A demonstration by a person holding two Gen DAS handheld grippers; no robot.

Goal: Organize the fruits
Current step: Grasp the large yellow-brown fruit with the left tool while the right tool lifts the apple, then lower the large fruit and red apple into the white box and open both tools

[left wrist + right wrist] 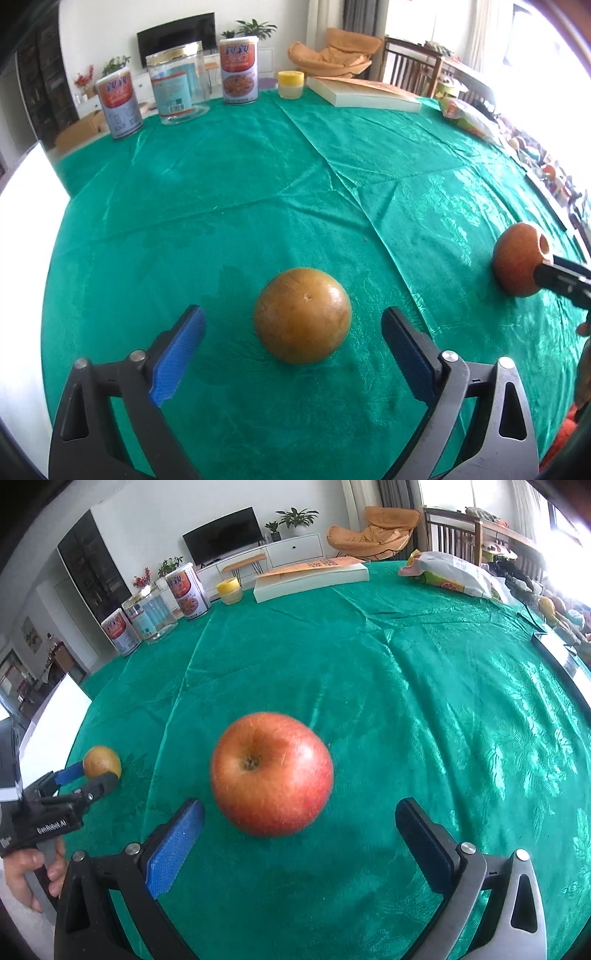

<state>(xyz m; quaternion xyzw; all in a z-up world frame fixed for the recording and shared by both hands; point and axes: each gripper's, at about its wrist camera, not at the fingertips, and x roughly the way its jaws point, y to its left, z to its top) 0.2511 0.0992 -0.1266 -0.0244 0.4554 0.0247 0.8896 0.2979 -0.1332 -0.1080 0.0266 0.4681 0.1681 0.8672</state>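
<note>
My left gripper (293,332) is spread wide, its blue pads either side of a brownish-yellow round fruit (303,315) that sits on the green cloth of the worktop (258,192) — the fruit lies between the fingers but neither pad touches it. My right gripper (299,821) is likewise spread wide, with a red apple (271,773) resting on the cloth just ahead of its fingertips, stem hollow facing the camera, apart from both pads.

From the left wrist view the apple shows at the far right edge with the dark tip of my right gripper against it; from the right wrist view the brownish fruit appears at the far left, framed by my left gripper's fingers. The two fruits lie well apart from each other.

Along the far edge of the worktop stand two printed tins (238,72), a clear plastic jar (179,86) between them, a small yellow-lidded pot (291,85) and a thick book (364,94) lying flat. A crumpled printed bag (454,574) lies toward the far right edge
</note>
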